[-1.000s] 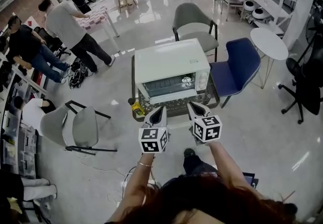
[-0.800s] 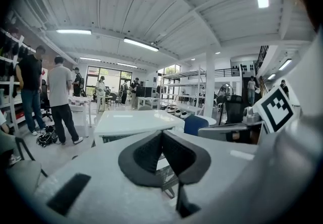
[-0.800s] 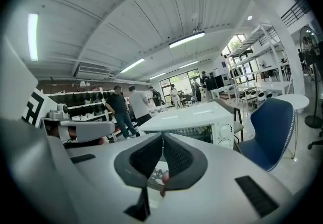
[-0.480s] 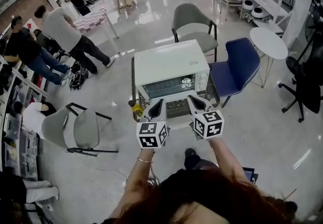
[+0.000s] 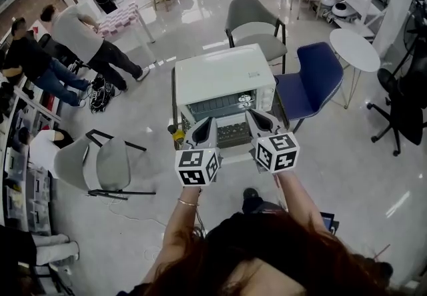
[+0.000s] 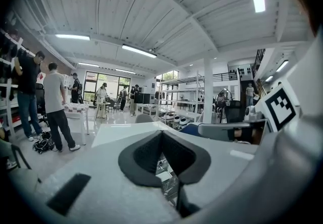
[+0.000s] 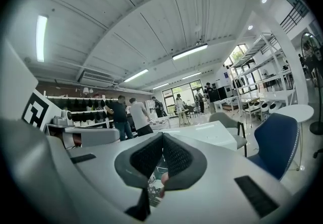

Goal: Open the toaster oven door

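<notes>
The white toaster oven stands on a small low table, its glass front facing me. Both grippers are held side by side just before that front, touching nothing. My left gripper is shut and empty, to the left of the front. My right gripper is also shut and empty, toward the right. They hide the front's lower edge, so I cannot tell how the door stands. In the left gripper view the left gripper has its pads together over the oven's top. The right gripper shows the same.
A grey chair stands behind the oven and a blue chair to its right. A round white table and a black office chair are farther right. Another grey chair is at left, with people beyond.
Both grippers have moved forward and up, from below the table's near edge to just in front of the oven's glass.
</notes>
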A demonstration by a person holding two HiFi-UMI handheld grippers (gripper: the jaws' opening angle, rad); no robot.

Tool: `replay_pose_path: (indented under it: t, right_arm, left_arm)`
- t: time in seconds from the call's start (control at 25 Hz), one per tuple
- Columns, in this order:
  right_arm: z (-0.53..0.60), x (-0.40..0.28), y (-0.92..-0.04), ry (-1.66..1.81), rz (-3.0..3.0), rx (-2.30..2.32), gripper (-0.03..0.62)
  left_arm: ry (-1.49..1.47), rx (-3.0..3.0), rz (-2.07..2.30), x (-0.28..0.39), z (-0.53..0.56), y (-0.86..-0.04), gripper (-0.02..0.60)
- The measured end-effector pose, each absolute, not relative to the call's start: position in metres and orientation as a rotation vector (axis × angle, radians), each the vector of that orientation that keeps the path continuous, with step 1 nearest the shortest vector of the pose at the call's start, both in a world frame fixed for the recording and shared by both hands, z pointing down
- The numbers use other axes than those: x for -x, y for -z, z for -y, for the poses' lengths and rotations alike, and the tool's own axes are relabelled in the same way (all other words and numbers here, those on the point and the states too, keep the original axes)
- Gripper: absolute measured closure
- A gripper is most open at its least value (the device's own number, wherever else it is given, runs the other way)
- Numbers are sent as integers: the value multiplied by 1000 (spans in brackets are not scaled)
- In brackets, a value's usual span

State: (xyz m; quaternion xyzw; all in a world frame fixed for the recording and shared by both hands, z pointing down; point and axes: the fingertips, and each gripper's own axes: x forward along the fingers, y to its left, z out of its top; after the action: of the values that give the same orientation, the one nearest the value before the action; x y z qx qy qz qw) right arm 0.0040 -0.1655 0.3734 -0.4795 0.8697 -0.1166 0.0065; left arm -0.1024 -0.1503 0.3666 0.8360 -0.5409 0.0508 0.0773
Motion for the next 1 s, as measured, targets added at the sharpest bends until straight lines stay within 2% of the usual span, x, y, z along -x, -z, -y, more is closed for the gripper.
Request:
replay_pose_path:
  t: [1.0]
  right_arm:
    - [171,-19,-360,302,-2717,1578,594]
  left_arm:
    - [-122,-2515,1602,91,157,-356,566]
